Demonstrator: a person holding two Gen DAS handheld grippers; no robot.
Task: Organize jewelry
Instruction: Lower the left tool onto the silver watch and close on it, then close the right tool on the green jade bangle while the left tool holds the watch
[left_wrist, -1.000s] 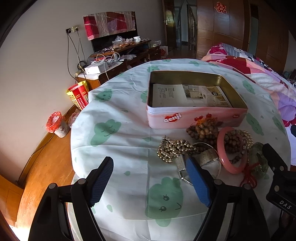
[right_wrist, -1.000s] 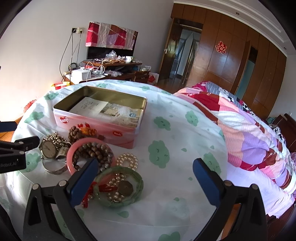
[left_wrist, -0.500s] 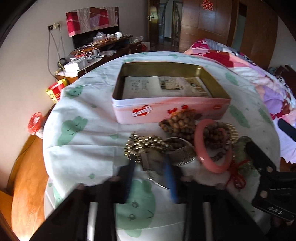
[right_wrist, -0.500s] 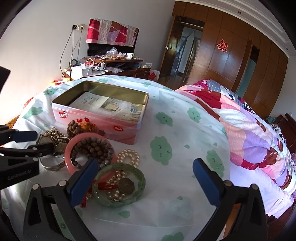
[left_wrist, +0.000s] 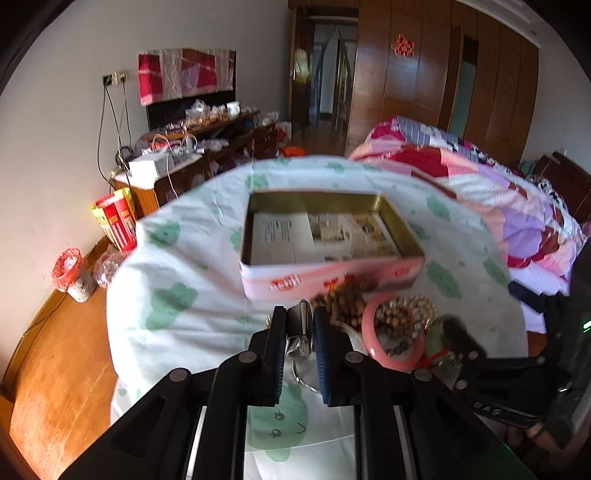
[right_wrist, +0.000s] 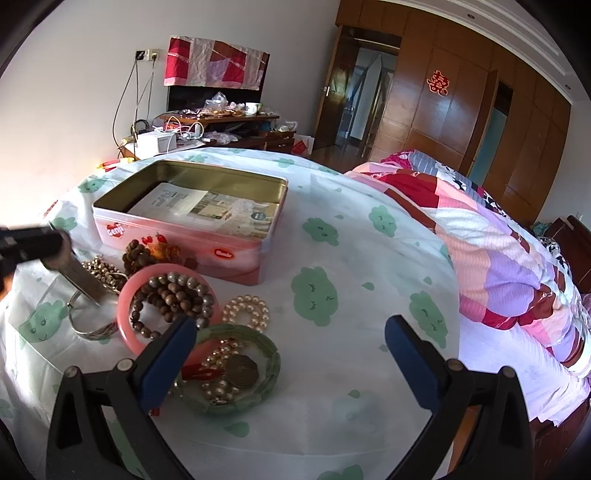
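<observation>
Now we are seeing the wristwatch (left_wrist: 303, 328) sitting edge-on between the blue pads of the left gripper (left_wrist: 300, 314), low in the centre of the left wrist frame; its jaws have just been closing and are pinching the watch, its metal band (right_wrist: 79, 275) trailing down at the left edge of the right wrist frame. Just right of it the pink bangle (left_wrist: 391, 341) and wooden beads (left_wrist: 343, 304) are crowding the cloth. Above them the open pink tin (left_wrist: 332, 278) is standing. The right gripper (right_wrist: 288, 354) is hanging wide open and empty over the green bangle (right_wrist: 258, 376), with bare tablecloth (right_wrist: 351, 258) spreading to its right.
</observation>
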